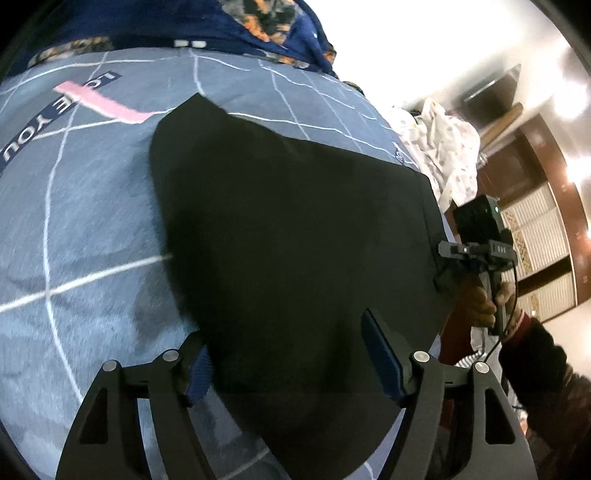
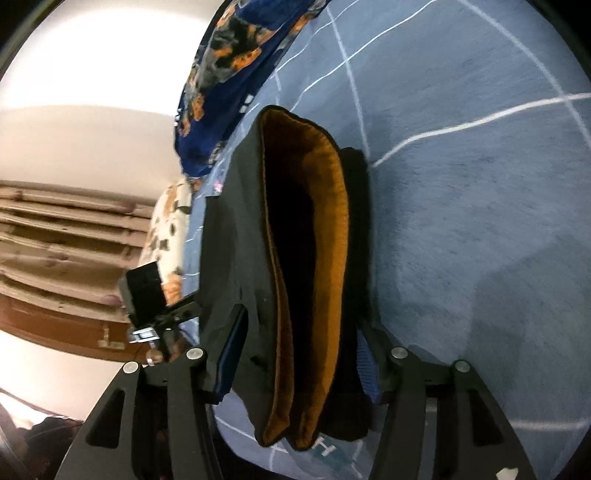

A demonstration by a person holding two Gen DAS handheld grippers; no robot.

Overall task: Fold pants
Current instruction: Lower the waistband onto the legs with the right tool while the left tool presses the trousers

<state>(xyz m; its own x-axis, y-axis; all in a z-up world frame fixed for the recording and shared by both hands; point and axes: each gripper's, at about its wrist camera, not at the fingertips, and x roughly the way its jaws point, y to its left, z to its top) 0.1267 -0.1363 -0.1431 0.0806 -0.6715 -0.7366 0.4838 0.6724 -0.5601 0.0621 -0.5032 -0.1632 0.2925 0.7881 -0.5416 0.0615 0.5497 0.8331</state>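
From my left wrist camera I see the black pants (image 1: 295, 229) lying folded on the bed, on a grey-blue bedsheet (image 1: 85, 221) crossed by thin white lines with a pink stripe (image 1: 99, 101) and lettering near its far side. My left gripper (image 1: 284, 354) hangs over the near edge of the pants with its fingers (image 1: 382, 354) spread; one blue pad sits above the black cloth and the other at the cloth's left edge over the sheet. I cannot see either pad pressing on the fabric.

At the right edge of the pants, in the same view, a hand (image 1: 487, 302) in a dark sleeve holds the other gripper's handle beside the cloth. Behind it lie a pale patterned cloth (image 1: 447, 155) and wooden furniture. A dark blue blanket (image 1: 280, 26) with orange and grey print is bunched at the far end of the bed.

From my right wrist camera I look along the folded pants (image 2: 240, 229) from the side. The layers gape and show an orange-brown lining (image 2: 328, 229) inside the black outer fabric. My right gripper (image 2: 299, 354) straddles this stack with its fingers (image 2: 236, 347) apart, one on each side of the layers. The left pad lies against the outer black layer; whether it actually presses there I cannot tell. The same blue printed blanket (image 2: 229, 66) lies beyond the pants.
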